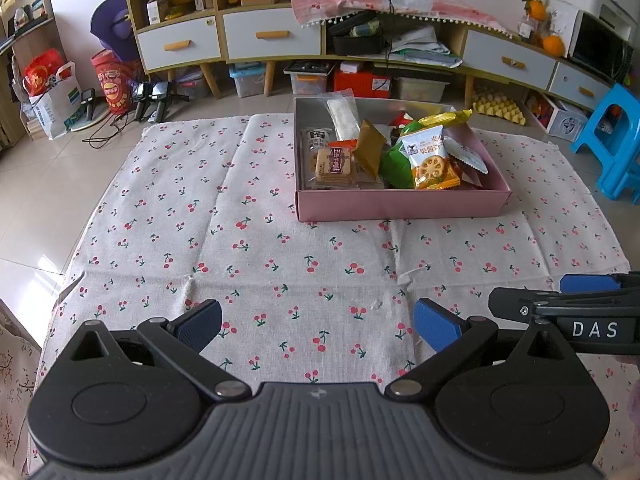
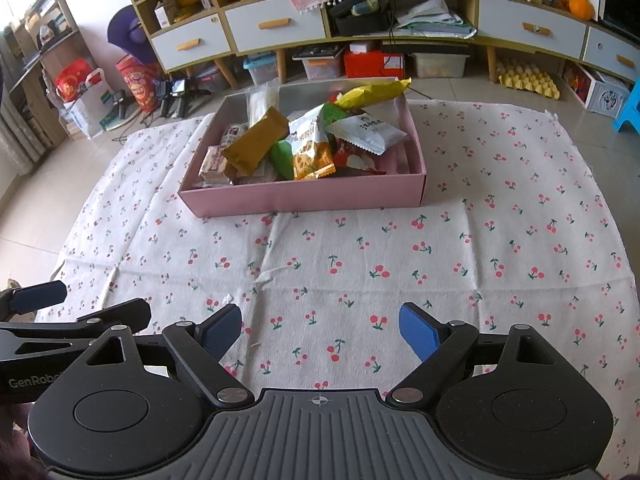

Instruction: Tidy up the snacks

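Observation:
A pink box (image 1: 400, 204) (image 2: 304, 196) sits on the far half of a cherry-print cloth (image 1: 248, 240) (image 2: 400, 248). It is piled with several snack packs: a brown packet (image 1: 370, 146) (image 2: 256, 142), an orange-and-white lotus-root pack (image 1: 430, 160) (image 2: 312, 148), a yellow bag (image 1: 444, 119) (image 2: 374, 91), a biscuit pack (image 1: 334, 164) (image 2: 214, 164). My left gripper (image 1: 318, 326) hangs open over the near cloth, nothing between its blue pads. My right gripper (image 2: 320, 330) is open and empty too, beside the left one. Each gripper's side shows at the other view's edge.
Behind the cloth runs a low shelf unit with white drawers (image 1: 272, 38) (image 2: 276, 28), storage bins and a red box (image 1: 362, 82) (image 2: 374, 63) beneath it. A yellow egg tray (image 1: 498, 108) (image 2: 528, 80) and a blue stool (image 1: 614, 136) stand at right. Bags and cables clutter the left floor.

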The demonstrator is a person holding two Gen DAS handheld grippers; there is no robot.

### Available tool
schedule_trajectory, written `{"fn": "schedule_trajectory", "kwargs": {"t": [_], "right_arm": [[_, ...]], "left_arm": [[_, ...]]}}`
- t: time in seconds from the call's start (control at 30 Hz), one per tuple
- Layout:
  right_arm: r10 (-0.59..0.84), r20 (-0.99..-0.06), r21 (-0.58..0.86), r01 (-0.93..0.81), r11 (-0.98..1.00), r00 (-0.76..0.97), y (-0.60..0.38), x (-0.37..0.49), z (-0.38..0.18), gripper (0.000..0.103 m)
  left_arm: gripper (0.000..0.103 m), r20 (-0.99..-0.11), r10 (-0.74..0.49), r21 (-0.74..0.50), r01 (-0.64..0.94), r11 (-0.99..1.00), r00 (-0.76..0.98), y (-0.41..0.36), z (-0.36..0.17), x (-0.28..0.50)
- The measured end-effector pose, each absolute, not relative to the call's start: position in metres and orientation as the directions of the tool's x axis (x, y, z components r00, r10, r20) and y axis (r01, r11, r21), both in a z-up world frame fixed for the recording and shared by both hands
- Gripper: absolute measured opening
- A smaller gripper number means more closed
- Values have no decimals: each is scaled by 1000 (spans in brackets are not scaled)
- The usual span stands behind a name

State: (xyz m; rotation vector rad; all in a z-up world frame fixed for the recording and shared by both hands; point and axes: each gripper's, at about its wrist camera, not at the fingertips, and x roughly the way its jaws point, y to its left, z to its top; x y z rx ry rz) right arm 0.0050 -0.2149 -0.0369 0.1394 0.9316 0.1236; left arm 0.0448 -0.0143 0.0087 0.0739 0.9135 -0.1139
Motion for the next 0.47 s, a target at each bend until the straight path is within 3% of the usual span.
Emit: {"fn": "schedule_trajectory", "kwargs": {"t": [0.47], "right_arm": [[164,-790,170,-46,984,591,-215,5,-38,88]], "left_arm": [[101,-793,-73,14,138,990,605,-17,9,44]]}}
